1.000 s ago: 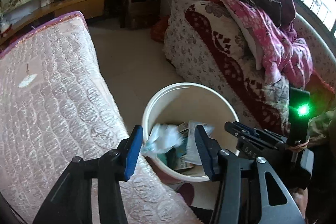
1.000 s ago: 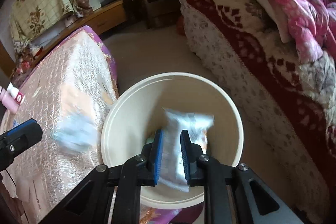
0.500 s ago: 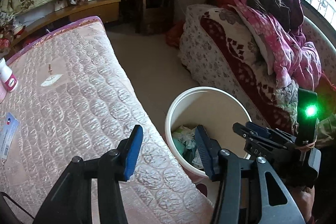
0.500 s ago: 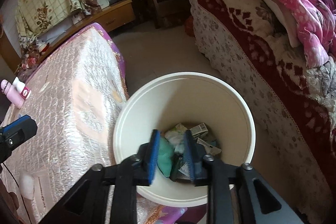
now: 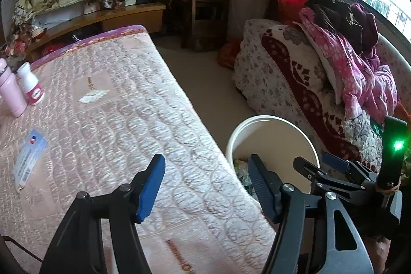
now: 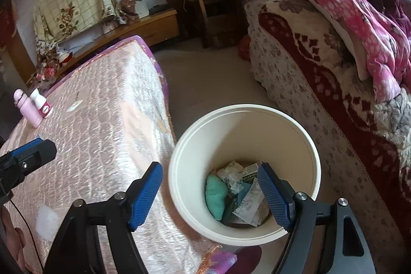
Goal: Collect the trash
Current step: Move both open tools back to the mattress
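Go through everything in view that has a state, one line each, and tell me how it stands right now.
left hand-held gripper: open, empty, over the mattress edge.
right hand-held gripper: open, empty, above the bin.
white bin: upright on the floor, uncovered, trash at the bottom.
trash: lying inside the bin.
blue-and-white packet: flat on the mattress.
pink bottle: upright, capped.
white bottle: upright, capped.

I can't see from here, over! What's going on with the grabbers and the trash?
Left gripper open, empty, over mattress. Right gripper open, empty, over bucket. Trash in bucket. Flat packet left on mattress. Nothing blocking.
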The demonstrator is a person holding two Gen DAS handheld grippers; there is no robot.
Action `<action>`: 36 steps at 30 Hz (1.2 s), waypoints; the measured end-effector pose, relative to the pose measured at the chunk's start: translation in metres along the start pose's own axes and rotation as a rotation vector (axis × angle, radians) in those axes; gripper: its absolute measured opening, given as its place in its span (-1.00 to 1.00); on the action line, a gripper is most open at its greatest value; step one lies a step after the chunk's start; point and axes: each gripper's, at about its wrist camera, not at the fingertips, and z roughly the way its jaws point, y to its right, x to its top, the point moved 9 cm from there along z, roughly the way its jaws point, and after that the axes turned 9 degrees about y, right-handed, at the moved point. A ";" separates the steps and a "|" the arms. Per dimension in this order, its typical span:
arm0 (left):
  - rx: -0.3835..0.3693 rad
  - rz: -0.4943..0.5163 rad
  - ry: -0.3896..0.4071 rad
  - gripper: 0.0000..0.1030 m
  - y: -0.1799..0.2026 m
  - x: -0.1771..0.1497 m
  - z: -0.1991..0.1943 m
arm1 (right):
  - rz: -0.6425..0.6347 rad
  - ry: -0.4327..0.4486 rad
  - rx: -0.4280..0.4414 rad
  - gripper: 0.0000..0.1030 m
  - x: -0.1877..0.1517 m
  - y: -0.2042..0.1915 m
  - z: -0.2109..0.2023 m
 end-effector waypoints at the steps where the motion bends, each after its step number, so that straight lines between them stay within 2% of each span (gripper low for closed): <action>1: 0.005 0.000 0.002 0.31 -0.003 0.000 -0.002 | -0.005 0.001 0.004 0.55 0.000 -0.004 -0.002; 23: 0.137 -0.056 0.037 0.31 -0.103 -0.009 -0.046 | -0.115 -0.006 0.115 0.55 -0.004 -0.106 -0.021; 36: 0.241 -0.098 0.010 0.31 -0.191 -0.041 -0.068 | -0.228 -0.082 0.237 0.55 -0.043 -0.180 -0.036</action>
